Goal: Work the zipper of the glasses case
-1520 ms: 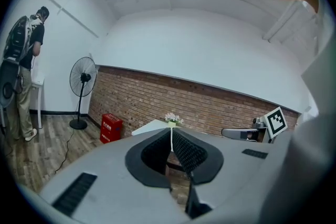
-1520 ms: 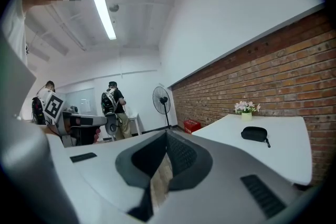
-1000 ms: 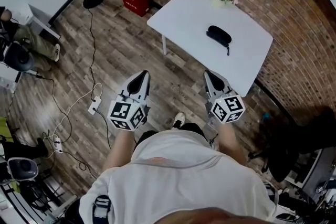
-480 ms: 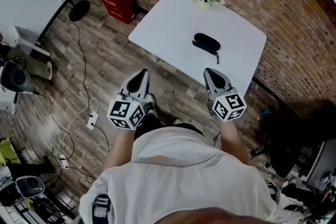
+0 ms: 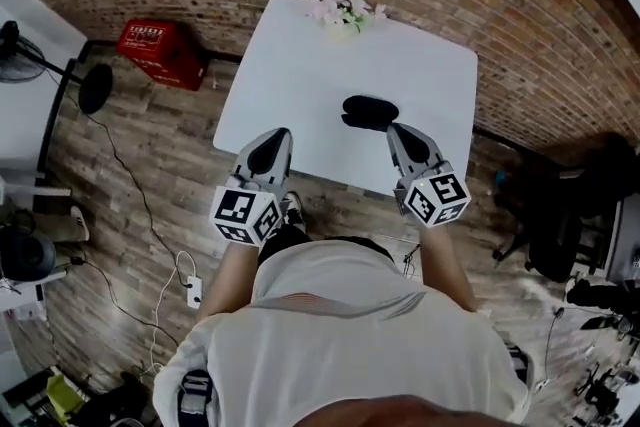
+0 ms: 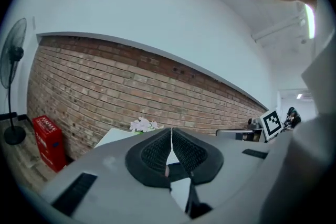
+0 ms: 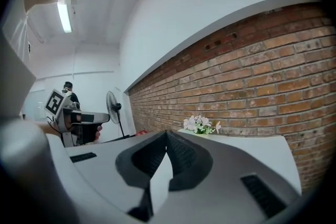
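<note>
White table, set against a brick wall, is the work surface. Your glasses case lies on its near half. It is dark and looks closed, though the zipper is too small to read. Judged progress is nil. You have no hold on the case, and finding the pull, gripping it and running it along the track all remain.

Your left gripper has its jaws pressed together with nothing between them. It sits over the table's near edge, left of the case and apart from it. Your right gripper is likewise closed and empty, its tip just beside the case's right end. Contact cannot be confirmed. Flowers stand at the far edge, well apart from the case.
</note>
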